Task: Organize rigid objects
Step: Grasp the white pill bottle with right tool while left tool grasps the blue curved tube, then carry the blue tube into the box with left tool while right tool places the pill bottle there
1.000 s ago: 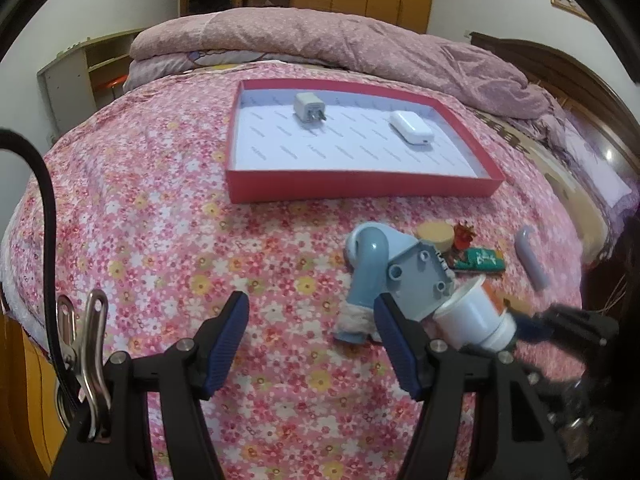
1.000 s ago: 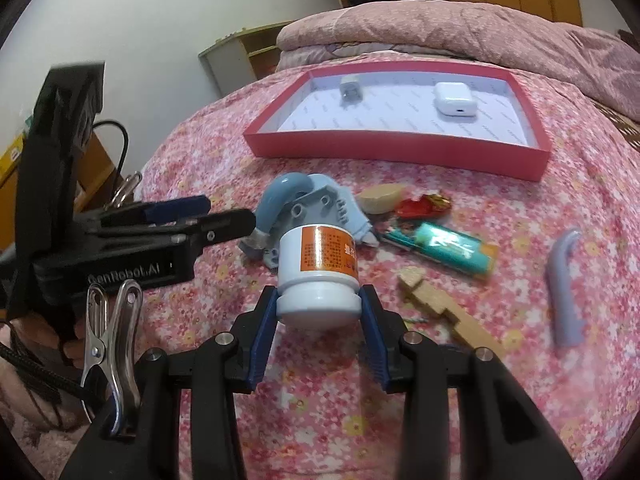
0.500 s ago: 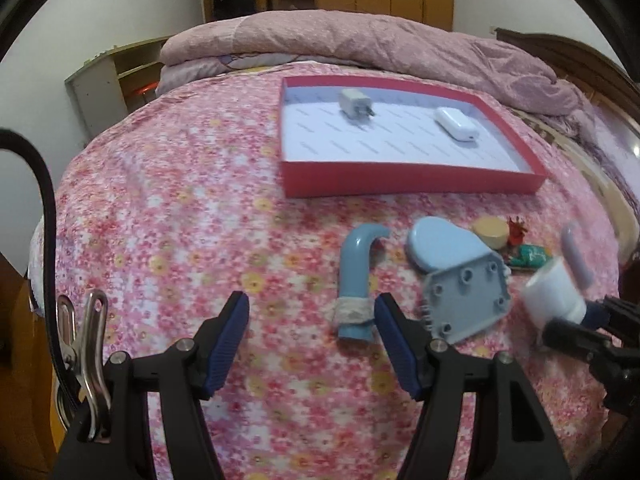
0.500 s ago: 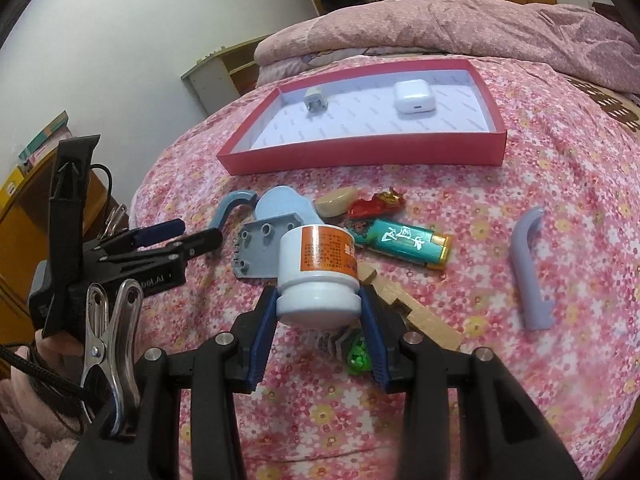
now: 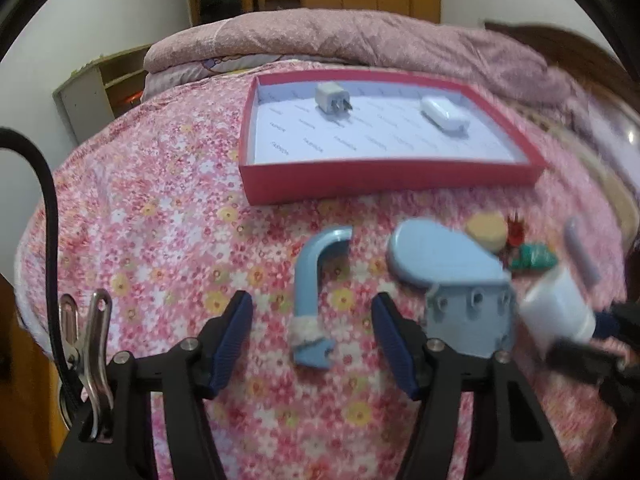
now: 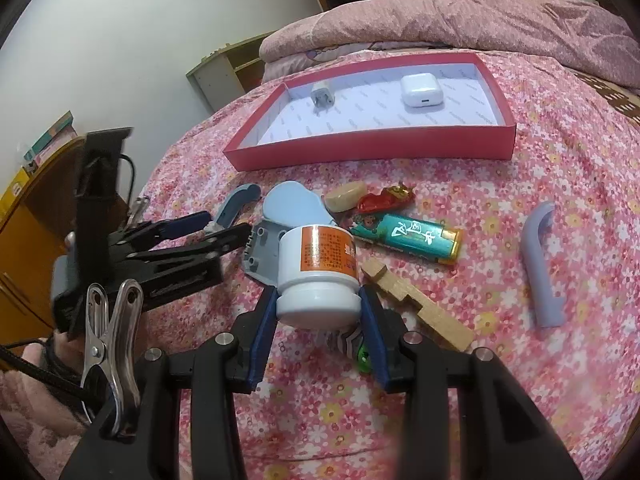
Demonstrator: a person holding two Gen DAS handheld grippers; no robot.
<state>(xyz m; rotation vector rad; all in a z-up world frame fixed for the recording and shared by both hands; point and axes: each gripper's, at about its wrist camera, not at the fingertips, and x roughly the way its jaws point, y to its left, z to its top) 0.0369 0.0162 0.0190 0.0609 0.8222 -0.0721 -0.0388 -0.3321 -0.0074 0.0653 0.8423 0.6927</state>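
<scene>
Between the left claw (image 5: 312, 340) pads, blue curved handle (image 5: 316, 280), seemingly untouched, jaws just narrowing.

blurred: white bottle (image 5: 558, 312) | hidden: green object (image 6: 363, 354) under right tool (image 6: 319, 312)

Left gripper (image 5: 312, 332) tilted down over bed, jaws just been closing, still apart, pads (image 5: 234, 336) touching nothing though blue hook piece lies between. Right gripper (image 6: 319, 322) tilted down too, pads (image 6: 265, 332) clamped on white jar. Hand (image 6: 44, 356) at left gripper's handle.
</scene>
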